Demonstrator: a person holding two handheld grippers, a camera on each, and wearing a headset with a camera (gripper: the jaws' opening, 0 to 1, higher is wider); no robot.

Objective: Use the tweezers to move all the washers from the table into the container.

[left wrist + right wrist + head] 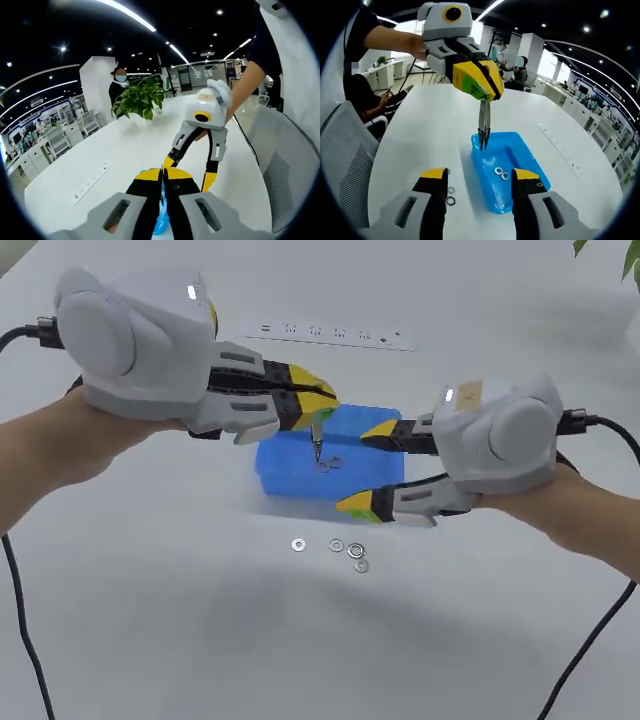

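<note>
My left gripper point(325, 400) is shut on metal tweezers point(317, 440), which hang point down into the blue container point(290, 475). From the right gripper view the tweezers point(484, 122) end just above the container's near left edge point(520, 195); I cannot tell if they hold a washer. Two washers point(501, 173) lie inside it. My right gripper point(362, 470) is open with nothing between its fingers, level by the container's right side. Several washers point(345, 551) lie on the white table in front of the container; two of them point(451, 196) sit by my right gripper's left finger.
A white power strip point(330, 333) lies at the back of the table. Black cables point(25, 630) trail off both grippers. A potted plant point(140, 97) stands at the table's far end, with chairs and people around the room.
</note>
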